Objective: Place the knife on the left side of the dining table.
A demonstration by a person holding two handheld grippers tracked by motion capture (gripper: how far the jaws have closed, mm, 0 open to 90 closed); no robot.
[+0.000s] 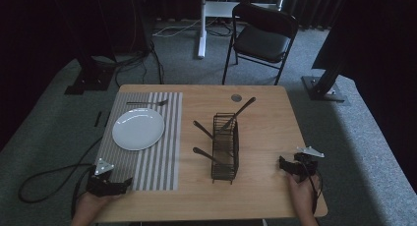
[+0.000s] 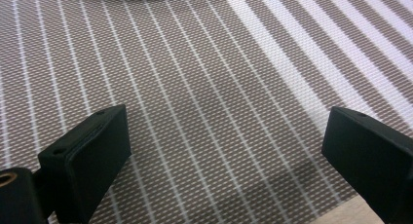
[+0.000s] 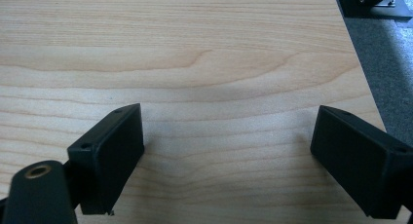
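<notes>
The rack (image 1: 225, 148) stands in the middle of the surface (image 1: 265, 113), its long side running from near to far. It sits between both grippers, well apart from each. The left gripper (image 1: 129, 183) rests over the mat (image 2: 204, 87), jaws spread, holding nothing. The right gripper (image 1: 282, 163) rests over bare wood, jaws spread too.

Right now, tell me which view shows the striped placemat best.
The high view: it takes in the whole striped placemat on the table, with the white plate and a fork on it. The left gripper view gives a close-up of its weave between the open jaws. The right gripper view looks at bare wood.
</notes>
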